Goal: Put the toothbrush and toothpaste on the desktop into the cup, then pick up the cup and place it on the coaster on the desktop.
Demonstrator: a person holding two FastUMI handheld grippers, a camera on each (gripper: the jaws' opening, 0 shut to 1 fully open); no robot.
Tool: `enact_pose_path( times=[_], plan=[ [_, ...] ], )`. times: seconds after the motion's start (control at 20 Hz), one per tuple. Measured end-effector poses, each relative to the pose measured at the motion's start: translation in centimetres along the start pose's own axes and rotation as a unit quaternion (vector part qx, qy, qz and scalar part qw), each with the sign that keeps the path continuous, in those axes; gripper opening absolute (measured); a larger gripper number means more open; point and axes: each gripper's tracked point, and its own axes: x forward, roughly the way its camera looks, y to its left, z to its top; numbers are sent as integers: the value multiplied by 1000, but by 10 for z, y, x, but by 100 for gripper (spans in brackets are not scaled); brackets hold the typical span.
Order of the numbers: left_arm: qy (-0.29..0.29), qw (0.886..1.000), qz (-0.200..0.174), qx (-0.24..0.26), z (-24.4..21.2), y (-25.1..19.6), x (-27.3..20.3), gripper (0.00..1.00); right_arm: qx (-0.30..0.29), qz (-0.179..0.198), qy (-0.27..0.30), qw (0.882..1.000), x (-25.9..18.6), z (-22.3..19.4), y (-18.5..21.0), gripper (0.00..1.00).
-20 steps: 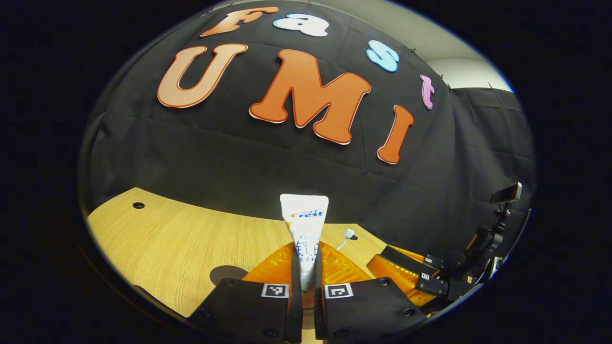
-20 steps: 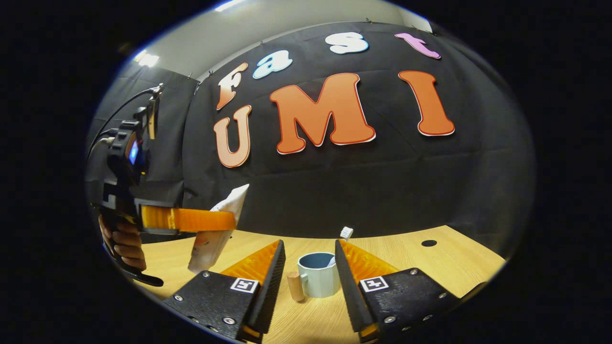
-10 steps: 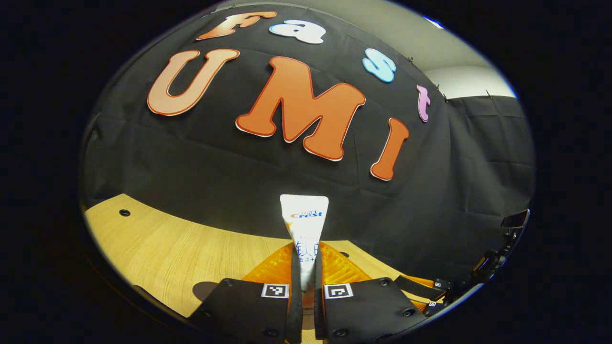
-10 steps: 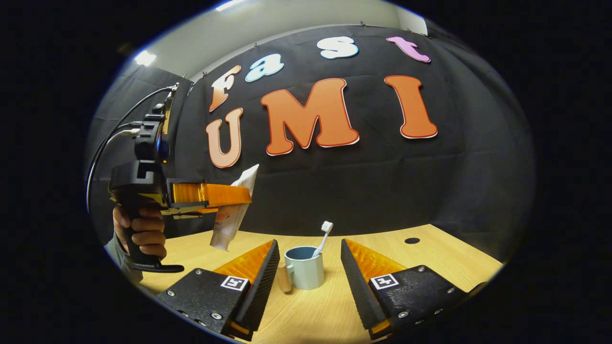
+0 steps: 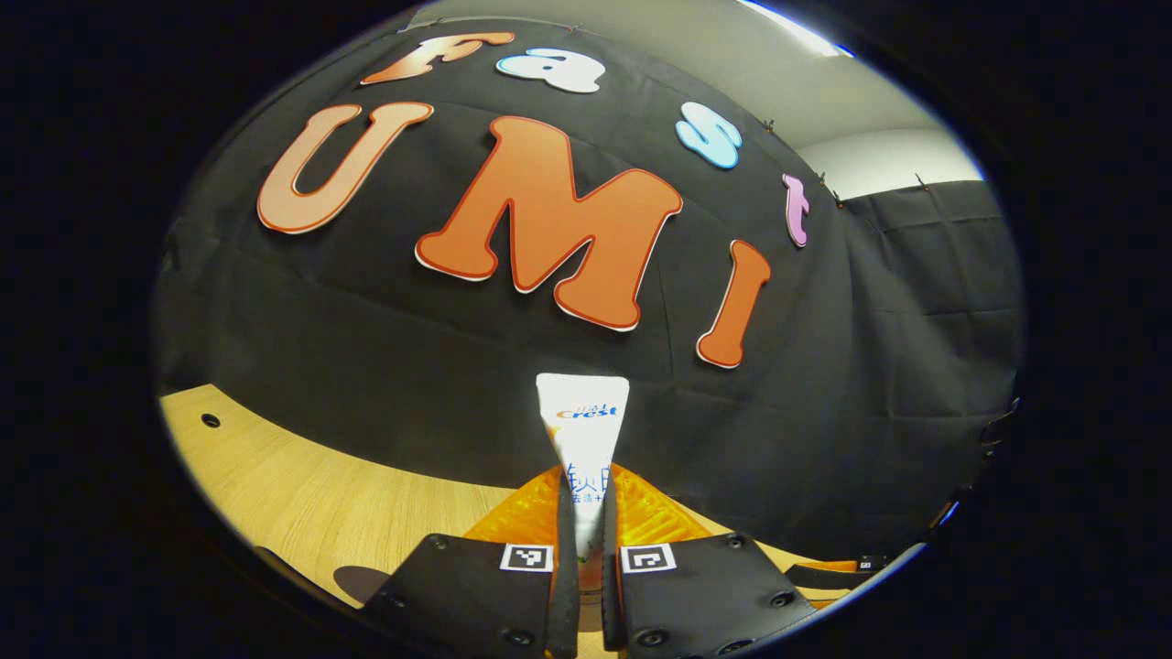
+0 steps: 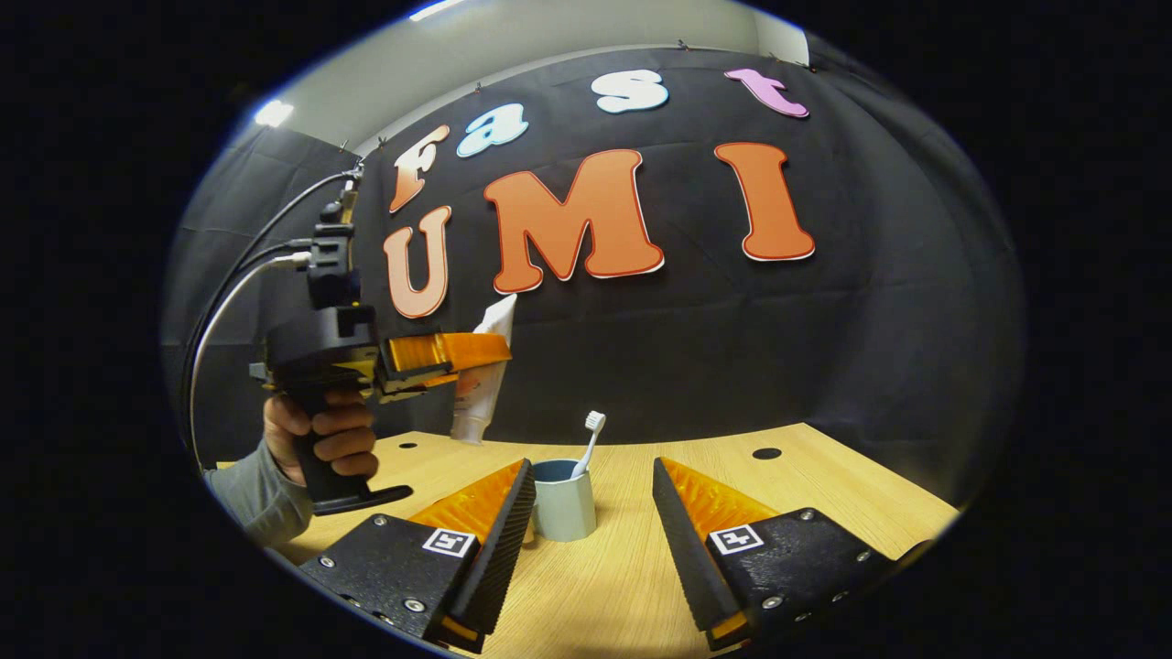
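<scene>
- In the left gripper view, the left gripper (image 5: 586, 540) had both fingers pressed on the toothpaste (image 5: 582, 430), whose flat crimped end stood up above them.
- In the right gripper view, the right gripper (image 6: 591, 531) had its fingers spread wide with nothing between them, low over the desktop (image 6: 778, 494).
- Just beyond them stood the cup (image 6: 561, 499) with the toothbrush (image 6: 588, 441) already in it, bristles up, leaning right.
- The tube's long axis ran near upright, cap end down, held in the air up and to the left of the cup and well apart from it.
- Likely risks: the tube, lowered off-centre, could catch the rim or knock the toothbrush and tip the cup; the soft tube might also slip in the grip.
- No coaster could be made out.
</scene>
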Motion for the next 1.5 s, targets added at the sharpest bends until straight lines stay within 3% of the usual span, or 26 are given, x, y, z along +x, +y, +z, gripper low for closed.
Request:
enact_pose_path(
  times=[0.3, 0.75, 1.15, 1.5],
  plan=[
    [6, 1000, 9, -5, -28, 6, 33, 13, -39, -9, 3, 999, -11, 0, -15, 78],
    [36, 999, 16, 35, -71, 12, 66, 13, -20, -25, -1, 999, -26, -1, -41, 78],
    [70, 996, 36, 43, -108, 25, 73, 13, -20, -50, 21, 998, -30, -11, -53, 78],
    [95, 993, 58, 49, -114, 35, 57, 15, -35, -52, 29, 998, -33, -15, -46, 78]
  ],
)
